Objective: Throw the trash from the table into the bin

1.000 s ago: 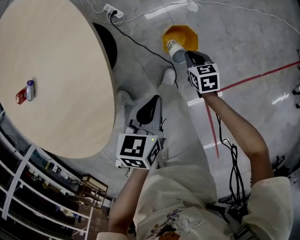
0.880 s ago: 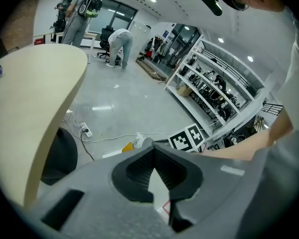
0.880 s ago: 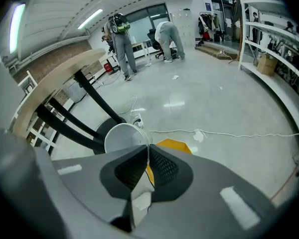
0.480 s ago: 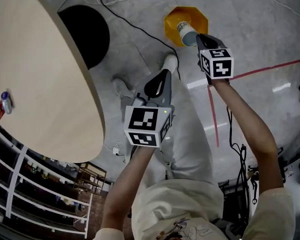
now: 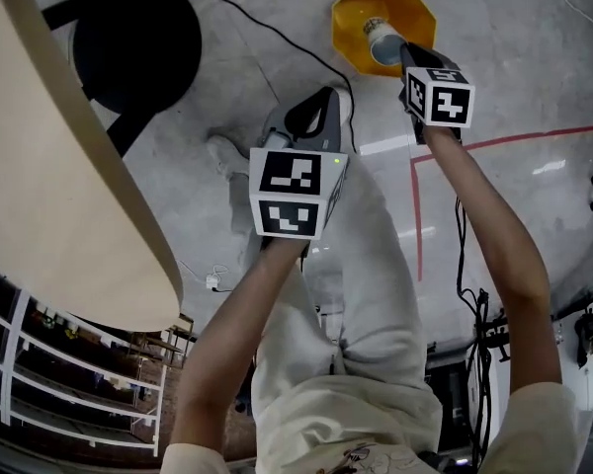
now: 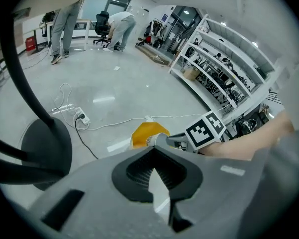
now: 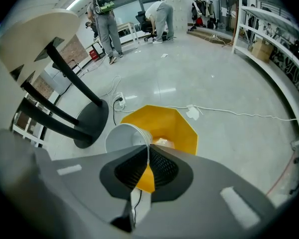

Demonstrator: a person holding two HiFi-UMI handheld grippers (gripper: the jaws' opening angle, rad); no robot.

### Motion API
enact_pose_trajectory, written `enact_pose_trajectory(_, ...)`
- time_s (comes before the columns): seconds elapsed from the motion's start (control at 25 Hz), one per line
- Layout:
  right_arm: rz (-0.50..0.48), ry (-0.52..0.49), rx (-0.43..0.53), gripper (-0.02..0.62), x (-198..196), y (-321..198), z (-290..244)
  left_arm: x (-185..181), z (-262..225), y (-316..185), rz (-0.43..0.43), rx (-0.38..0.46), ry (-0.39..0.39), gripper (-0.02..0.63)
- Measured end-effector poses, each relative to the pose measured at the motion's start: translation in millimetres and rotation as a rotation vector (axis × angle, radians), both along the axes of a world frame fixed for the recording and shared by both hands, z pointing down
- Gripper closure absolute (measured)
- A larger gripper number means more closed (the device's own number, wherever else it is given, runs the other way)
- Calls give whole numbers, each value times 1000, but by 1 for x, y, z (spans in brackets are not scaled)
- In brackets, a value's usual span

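Hanging over the yellow bin (image 5: 356, 23) at the upper right of the head view, the paper cup (image 5: 383, 39) is lying tilted on its side, clear of the bin's wall. The right gripper (image 5: 403, 53) is clamping the cup's rim between its closed jaws. In the right gripper view the cup (image 7: 123, 138) is turning its open mouth toward the camera, left of centre, with the right gripper (image 7: 148, 149) pinching the rim's right edge and the bin (image 7: 177, 122) sitting directly behind. A pale crumpled item (image 7: 162, 142) is lying inside the bin.

The left gripper (image 5: 324, 97) is hovering at centre frame above the person's trouser leg, well apart from the bin. In its own view the left gripper (image 6: 153, 148) is showing jaws pressed together with nothing between them, and the cup (image 6: 150, 140) and bin (image 6: 141, 132) are appearing just beyond its tips.

The table (image 5: 49, 166) is filling the left edge of the head view, its black base (image 5: 138, 38) standing at upper left. A red tape line (image 5: 514, 141) is crossing the floor at right.
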State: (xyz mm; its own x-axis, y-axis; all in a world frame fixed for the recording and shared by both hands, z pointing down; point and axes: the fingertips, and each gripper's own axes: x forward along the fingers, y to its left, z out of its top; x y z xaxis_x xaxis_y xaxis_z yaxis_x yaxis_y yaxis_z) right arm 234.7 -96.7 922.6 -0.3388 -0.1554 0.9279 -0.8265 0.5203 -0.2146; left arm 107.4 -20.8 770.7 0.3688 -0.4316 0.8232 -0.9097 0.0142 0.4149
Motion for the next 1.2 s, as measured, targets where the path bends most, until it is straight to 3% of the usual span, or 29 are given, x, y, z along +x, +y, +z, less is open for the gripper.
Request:
enact_pose_trajectory(0.32,-26,61,-3,574,-3,2,52,2,56,20,-8,-42,14,603)
enact_pose_trajectory(0.6,124,107,-110,541,16,8,80,-9,54,24,5,-30,24,603)
enact_pose_trajectory(0.96,196,80,-96,510,26,12,39,-35,24,23,17,8,-1,603)
enact_pose_trajectory(1.08,174,41,-96,443,21,19,17,-28,4,25,61,33,-2,603)
enact_pose_trajectory(1.2,149,3,-78,434,14,18,-8,-23,-16,26,96,51,-1,603)
